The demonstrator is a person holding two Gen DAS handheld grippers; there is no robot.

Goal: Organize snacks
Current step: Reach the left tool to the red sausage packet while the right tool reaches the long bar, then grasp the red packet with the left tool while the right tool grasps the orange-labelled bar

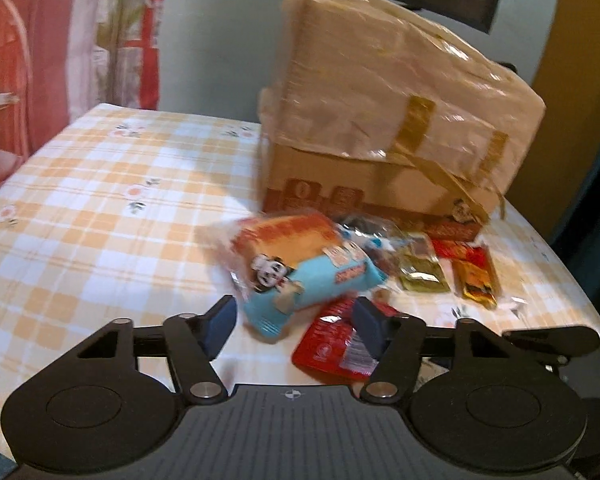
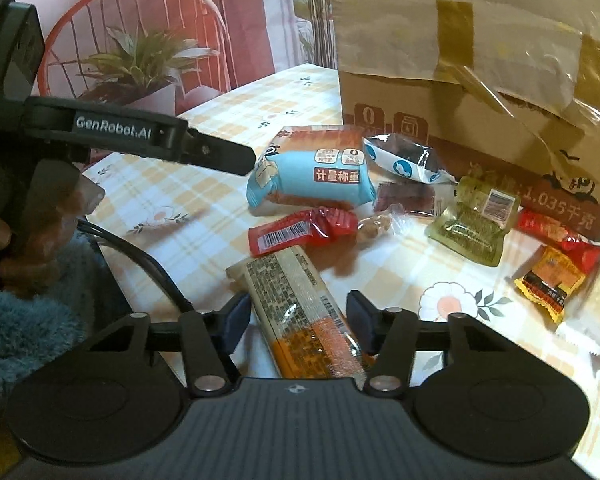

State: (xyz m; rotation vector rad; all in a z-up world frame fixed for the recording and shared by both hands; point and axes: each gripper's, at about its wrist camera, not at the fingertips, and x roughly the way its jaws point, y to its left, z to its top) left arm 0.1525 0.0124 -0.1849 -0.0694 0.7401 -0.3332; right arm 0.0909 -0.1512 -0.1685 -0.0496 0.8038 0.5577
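At the lower left of its own view, the left gripper (image 1: 296, 320) hangs spread wide above the checked tablecloth (image 1: 100, 184), gripping nothing, with the blue snack pack (image 1: 312, 280) just ahead and a red sachet (image 1: 336, 348) by its right finger. In the right view, the right gripper (image 2: 298, 320) is spread around the long orange-and-cream snack bar (image 2: 300, 316), pads not visibly touching it. I would close squarely across the bar's width, gently, since the wrapper looks slippery. Further right lie the green pouch (image 2: 472, 224) and yellow packet (image 2: 550, 280) beside the taped cardboard box (image 2: 460, 92). The bar's near end is hidden under the gripper body; the left view is blurred.
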